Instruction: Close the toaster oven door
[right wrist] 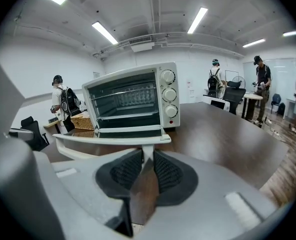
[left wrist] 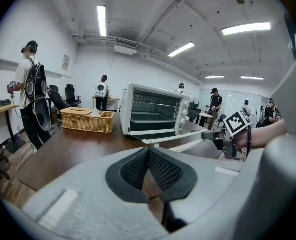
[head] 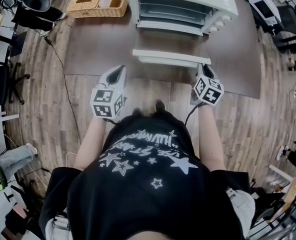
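Observation:
A white toaster oven stands at the back of the brown table. Its door hangs open and lies about level, with the handle along its front edge. My right gripper is at the handle's right end. In the right gripper view its jaws are shut on the handle's white end post, below the door's edge. My left gripper hovers left of the door, apart from it. Its pads meet at the tips with nothing between them. The left gripper view also shows the oven and the right gripper.
A wicker basket sits on the table left of the oven. The table's front edge lies just ahead of the person's feet. Office chairs and cables crowd the floor at the left. Several people stand at desks in the background.

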The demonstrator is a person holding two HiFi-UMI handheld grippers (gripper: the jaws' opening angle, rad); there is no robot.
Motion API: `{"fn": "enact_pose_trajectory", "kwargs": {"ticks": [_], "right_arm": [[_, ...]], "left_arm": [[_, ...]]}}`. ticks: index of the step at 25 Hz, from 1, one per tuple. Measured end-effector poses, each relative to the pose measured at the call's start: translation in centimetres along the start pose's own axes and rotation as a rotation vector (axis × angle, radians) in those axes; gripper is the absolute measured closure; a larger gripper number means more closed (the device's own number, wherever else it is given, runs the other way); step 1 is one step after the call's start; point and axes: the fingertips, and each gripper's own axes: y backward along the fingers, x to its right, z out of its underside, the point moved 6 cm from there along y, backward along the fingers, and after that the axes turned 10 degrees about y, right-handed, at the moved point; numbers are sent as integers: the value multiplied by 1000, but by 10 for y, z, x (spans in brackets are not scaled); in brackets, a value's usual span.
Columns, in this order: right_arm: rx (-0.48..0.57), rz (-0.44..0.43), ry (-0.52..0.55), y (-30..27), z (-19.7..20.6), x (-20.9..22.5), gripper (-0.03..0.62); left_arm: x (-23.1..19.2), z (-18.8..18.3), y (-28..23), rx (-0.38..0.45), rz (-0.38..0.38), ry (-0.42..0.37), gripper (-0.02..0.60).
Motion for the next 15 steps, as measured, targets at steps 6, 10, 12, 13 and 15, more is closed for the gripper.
{"fn": "enact_pose_trajectory", "kwargs": {"ticks": [6, 10, 12, 13, 15], "right_arm": [[30, -19, -19, 3, -13, 1, 516], [49, -29, -14, 4, -23, 4, 514], [65, -40, -13, 6, -28, 6, 514], [72, -46, -15, 6, -30, 7, 514], [83, -59, -24, 6, -34, 7, 514]], "left_arm": [[2, -6, -8, 19, -3, -1, 572], [2, -12, -11, 35, -10, 4, 571], [3, -13, -12, 43, -12, 8, 571], [3, -14, -12, 45, -14, 10, 571], [2, -14, -13, 51, -18, 14, 571]]}}
